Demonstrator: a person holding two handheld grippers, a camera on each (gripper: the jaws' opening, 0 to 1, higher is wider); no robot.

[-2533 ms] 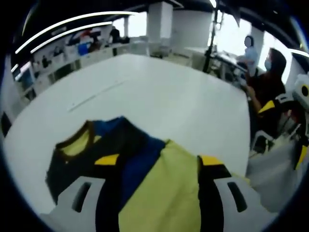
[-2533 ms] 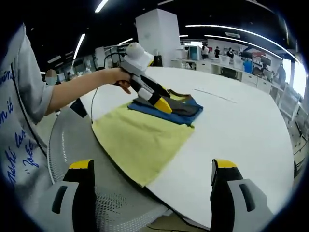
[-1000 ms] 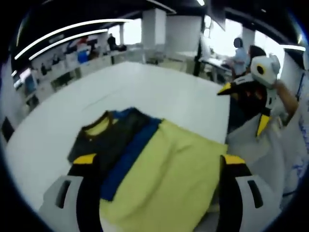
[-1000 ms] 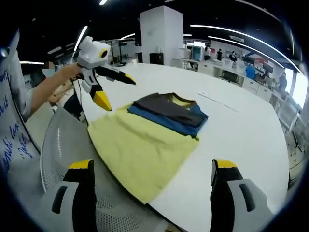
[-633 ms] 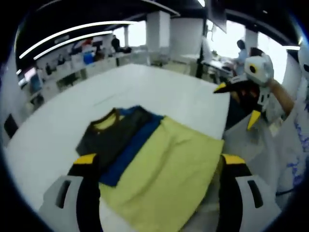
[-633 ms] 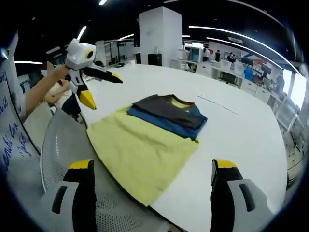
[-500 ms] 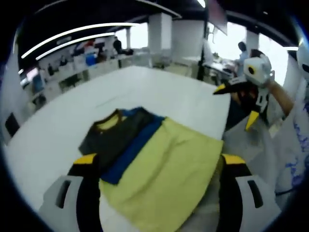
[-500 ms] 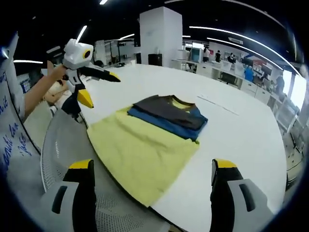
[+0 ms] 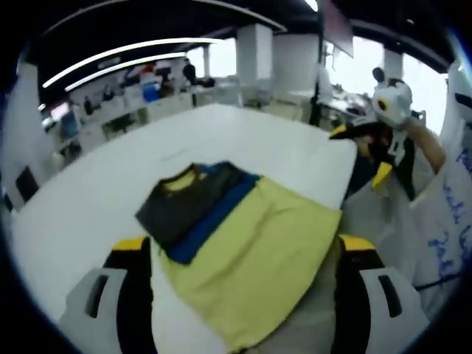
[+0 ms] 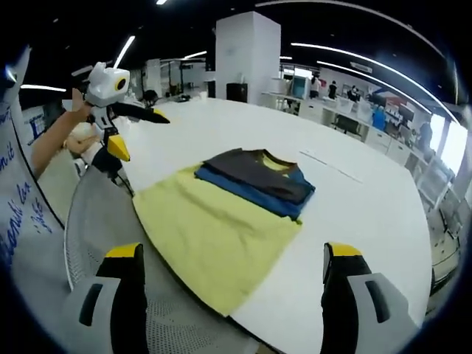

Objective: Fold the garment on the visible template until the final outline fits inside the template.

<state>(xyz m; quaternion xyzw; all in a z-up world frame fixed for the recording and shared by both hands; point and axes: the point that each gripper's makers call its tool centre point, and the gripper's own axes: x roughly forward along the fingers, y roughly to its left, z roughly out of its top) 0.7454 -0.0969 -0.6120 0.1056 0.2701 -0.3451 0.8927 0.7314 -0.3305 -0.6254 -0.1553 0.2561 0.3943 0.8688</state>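
Observation:
The folded garment (image 9: 236,228) lies on the white table (image 9: 110,192), a dark grey and blue part with a yellow collar at the far end and a broad yellow part (image 10: 214,236) reaching the near edge. Nothing is between the wide-apart jaws of my left gripper (image 9: 243,247), which is open and held back from the cloth. It also appears up at the left as the left gripper (image 10: 139,133), held by a hand clear of the table. My right gripper (image 10: 233,252) is open too, and is seen as the right gripper (image 9: 361,155) off the table's right side.
A grey mesh chair (image 10: 96,243) stands against the near table edge beside the yellow cloth. A faint thin line (image 10: 332,166) marks the table beyond the garment. The person's sleeve (image 9: 450,221) is at the right. Desks and people fill the far background.
The left gripper, low over the garment 2.5 s ago, has lifted off and drawn back. Both grippers now sit farther from the cloth. The garment lies as before.

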